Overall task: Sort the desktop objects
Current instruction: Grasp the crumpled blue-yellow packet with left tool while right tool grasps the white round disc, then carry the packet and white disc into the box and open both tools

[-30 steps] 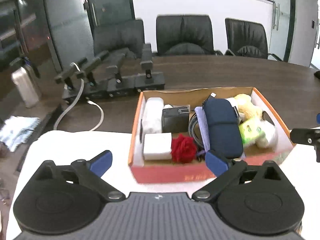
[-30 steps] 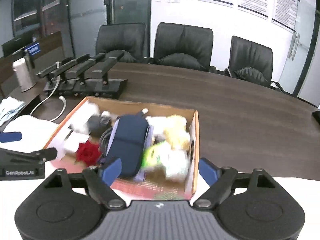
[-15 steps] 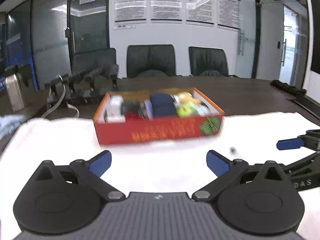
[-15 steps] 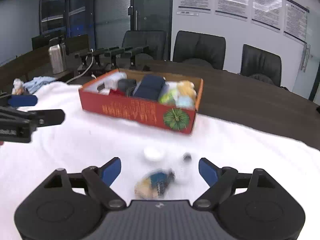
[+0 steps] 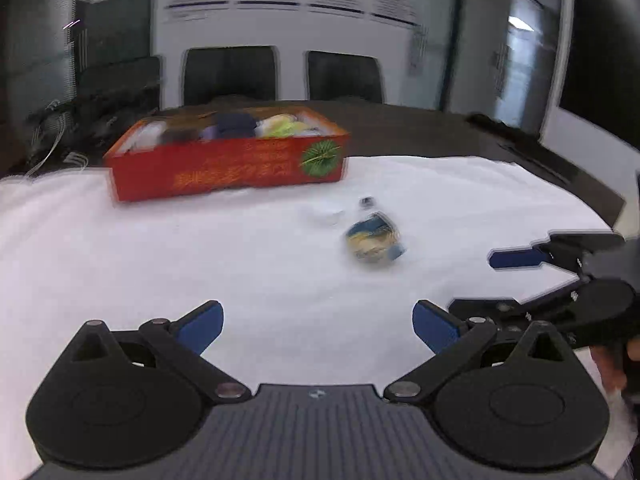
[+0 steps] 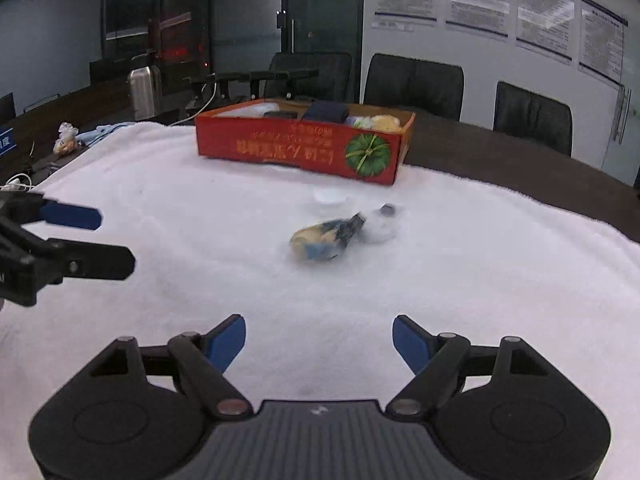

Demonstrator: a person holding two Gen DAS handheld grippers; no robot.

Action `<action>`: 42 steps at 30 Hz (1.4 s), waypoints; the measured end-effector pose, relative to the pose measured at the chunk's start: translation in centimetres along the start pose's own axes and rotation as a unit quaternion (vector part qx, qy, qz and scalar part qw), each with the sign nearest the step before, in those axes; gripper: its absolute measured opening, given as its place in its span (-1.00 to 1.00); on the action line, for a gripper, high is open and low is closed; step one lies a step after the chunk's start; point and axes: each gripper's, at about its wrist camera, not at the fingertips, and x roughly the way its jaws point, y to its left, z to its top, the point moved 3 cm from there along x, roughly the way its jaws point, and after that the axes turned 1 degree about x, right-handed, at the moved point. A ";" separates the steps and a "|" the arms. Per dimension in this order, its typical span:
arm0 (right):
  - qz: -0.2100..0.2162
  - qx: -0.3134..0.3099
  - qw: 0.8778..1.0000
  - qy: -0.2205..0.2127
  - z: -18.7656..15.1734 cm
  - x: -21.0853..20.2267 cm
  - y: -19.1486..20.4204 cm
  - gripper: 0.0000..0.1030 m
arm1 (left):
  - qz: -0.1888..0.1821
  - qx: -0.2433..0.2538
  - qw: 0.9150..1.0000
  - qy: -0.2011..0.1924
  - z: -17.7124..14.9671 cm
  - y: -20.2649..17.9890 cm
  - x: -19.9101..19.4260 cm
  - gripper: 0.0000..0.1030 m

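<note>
Both tools pulled back and dropped since a second ago: then they hung right over the red box, now the box sits well ahead and loose items show on the cloth.

Surface: white towel-like cloth (image 6: 200,216) spread over a dark wood counter (image 6: 520,160). Room: meeting room, glass partitions at left, a metal flask (image 6: 144,90) and a row of desk microphones (image 6: 256,80) at the counter's far left, black office chairs (image 6: 414,84) behind, white wall with posted notices (image 6: 480,4) at right.

Left tool (image 6: 116,238), seen at the left edge of the right wrist view: blue pads apart, wide, nothing between them, above bare cloth.

Red box (image 6: 300,148): cardboard, orange rim, upside-down yellow print and a green pumpkin picture on the near wall; packed with a navy pouch, white, yellow and green items, blurred. It sits on the cloth's far part.

Near the box's right end, on the cloth: a small white lid-like disc (image 6: 330,197); just nearer, a crinkled blue and yellow snack packet (image 6: 324,236) lying on its side; touching its right end, a clear lumpy thing with a dark cap (image 6: 382,222), too blurred to name.

Right tool (image 6: 319,342): jaws wide but closing, nothing between them, over bare cloth, packet well ahead.
</note>
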 end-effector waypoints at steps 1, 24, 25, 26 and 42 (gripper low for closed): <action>-0.010 0.001 1.000 -0.003 0.5 0.1 -0.8 0.52 | -0.011 0.018 1.000 -0.005 0.7 -0.9 0.6 1.00; 0.043 -0.005 0.999 0.017 6.6 13.0 -5.1 -0.09 | -0.040 0.005 0.999 0.030 5.3 2.1 9.1 -0.72; 0.035 -0.013 0.999 0.014 6.7 13.1 -4.6 -0.26 | -0.035 0.003 0.999 0.024 5.6 2.7 8.3 -0.72; 0.030 -0.021 0.999 0.013 6.8 13.1 -4.0 -0.26 | -0.030 0.004 0.999 0.018 6.0 3.4 7.5 -0.72; 0.054 0.008 0.998 -0.028 24.4 12.5 -1.4 -0.26 | 0.059 -0.042 0.997 -0.013 19.6 14.2 10.5 -0.71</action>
